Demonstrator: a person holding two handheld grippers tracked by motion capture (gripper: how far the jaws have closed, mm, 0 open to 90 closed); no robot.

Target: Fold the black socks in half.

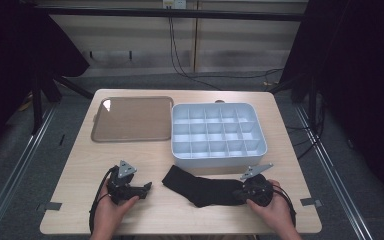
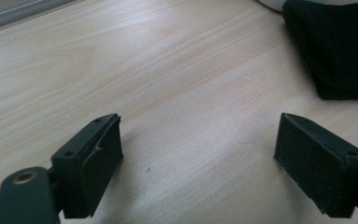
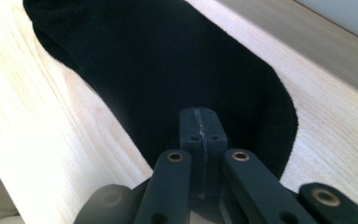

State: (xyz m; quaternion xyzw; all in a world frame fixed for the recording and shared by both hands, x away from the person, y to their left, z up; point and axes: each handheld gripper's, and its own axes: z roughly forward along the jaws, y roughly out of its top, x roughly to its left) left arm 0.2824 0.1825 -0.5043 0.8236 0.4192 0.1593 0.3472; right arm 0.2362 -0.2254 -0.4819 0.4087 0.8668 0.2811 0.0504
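Observation:
A black sock lies flat on the wooden table, just in front of the white box. My right gripper sits at the sock's right end; in the right gripper view its jaws are pressed together on the cloth, and the pinched fold is hidden under the tips. To the left of the sock, my left gripper points toward it. In its own view the left gripper stands open over bare wood, with the sock's corner a short way beyond the right jaw.
A white box divided into several compartments stands behind the sock at centre right. A flat brown lid lies to its left. Bare table stretches left of the left gripper, and the table's front edge runs close below both hands.

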